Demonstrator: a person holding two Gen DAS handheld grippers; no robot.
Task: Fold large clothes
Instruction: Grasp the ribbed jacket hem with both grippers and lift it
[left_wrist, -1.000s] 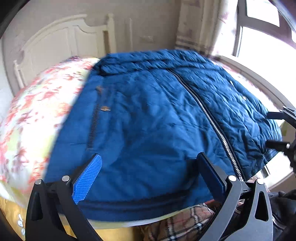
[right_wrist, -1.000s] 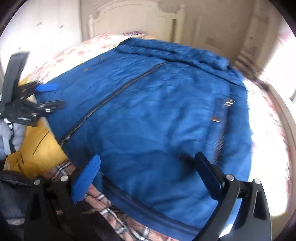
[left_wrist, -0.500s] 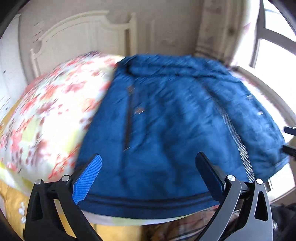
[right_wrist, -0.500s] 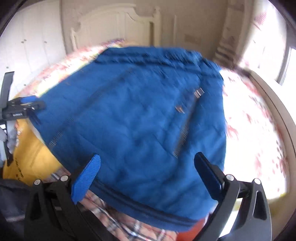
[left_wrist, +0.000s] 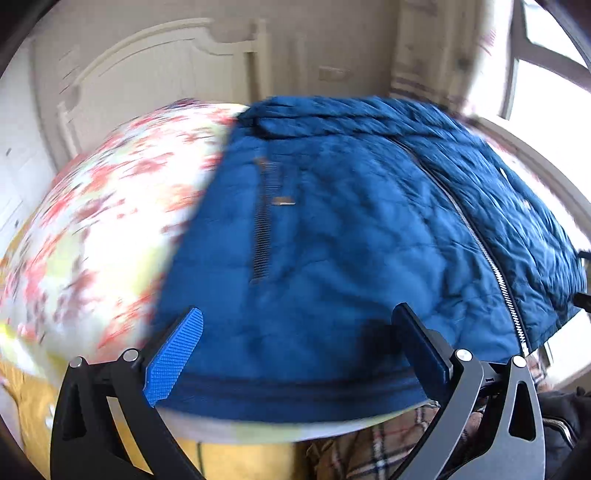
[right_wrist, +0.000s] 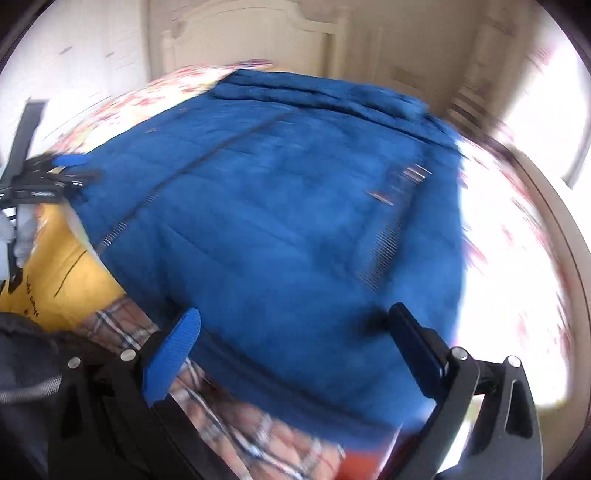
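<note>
Blue ribbed pads are seen on the fingers of both grippers, and each pair of fingers is spread wide with nothing held between them. The left gripper (left_wrist: 295, 343) is poised over the near hem of the quilted blue zip-front jacket (left_wrist: 351, 251), at the hem's left part; the right gripper (right_wrist: 291, 343) is poised over the same hem toward its right part. Whether either touches the cloth cannot be told through the blur.

Just below the hem, a tan plaid fabric (right_wrist: 236, 417) is seen, with a mustard-yellow cloth (right_wrist: 62, 269) beside it to the left of the jacket and a black garment with a silver zipper (left_wrist: 561, 424) at the frame edge.

One jacket is counted. It is laid flat, front side up, on the floral red-and-white bedspread (left_wrist: 96, 229), with the hem nearest and the collar farthest. One long silver centre zipper (left_wrist: 491, 258) is run from hem to collar, closed. Two slanted pocket zippers are counted, one on each front panel (left_wrist: 262, 240) (right_wrist: 384, 251).

Bedspread is left showing on both sides of the jacket. Beyond the collar, a cream carved headboard (left_wrist: 166, 62) is set against the wall, and a bright window (left_wrist: 546, 74) is seen to the jacket's right.
</note>
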